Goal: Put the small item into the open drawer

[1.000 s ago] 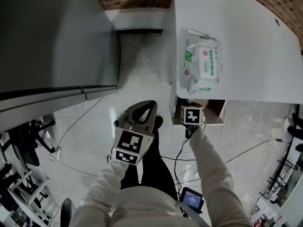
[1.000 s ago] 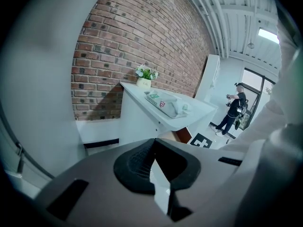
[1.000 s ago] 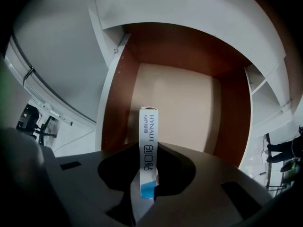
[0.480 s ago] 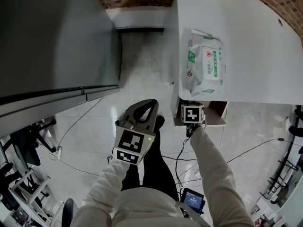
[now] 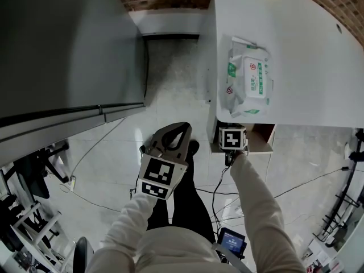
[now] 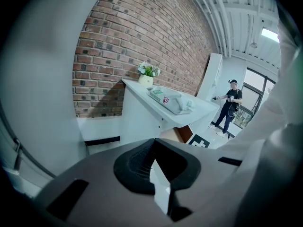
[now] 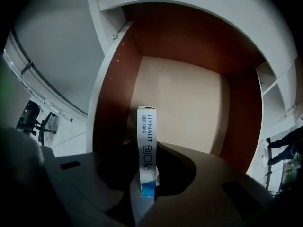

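- Small box [image 7: 146, 126] first, in the right gripper view: a slim white-and-blue carton standing on end between the jaws of the right claw [image 7: 146, 148], which points straight down into the open drawer [image 7: 189, 98].
- The jaws have just been easing apart, yet the pads look to be on the box's flat sides. I judge it grasped but about to be let go.
- The box hangs over the pale drawer floor towards the left wall. It is well inside the brown walls, so it should land in the drawer and not on the rim.
- Over to the head view: only the right claw's marker cube [image 5: 231, 138] shows, as the jaws are hidden beneath it. It sits over the drawer [image 5: 266, 147], which is pulled out from under the near edge of the white surface [image 5: 301, 50].
- A pack of wipes [image 5: 248, 78] lies on that surface by the near edge, just above the drawer. It plays no part here.
- The left claw [image 5: 183, 127] is held out over the floor, to the drawer's left and clear of the drop.
- Now the left gripper view: its jaws are clenched, tips meeting, with nothing between them. It looks parked, simply waiting.
- Beyond the jaws are a brick wall [image 6: 142, 37] and the surface seen side-on, with the wipes and a small flower pot [image 6: 147, 72] on it. A person [image 6: 231, 105] stands far off.
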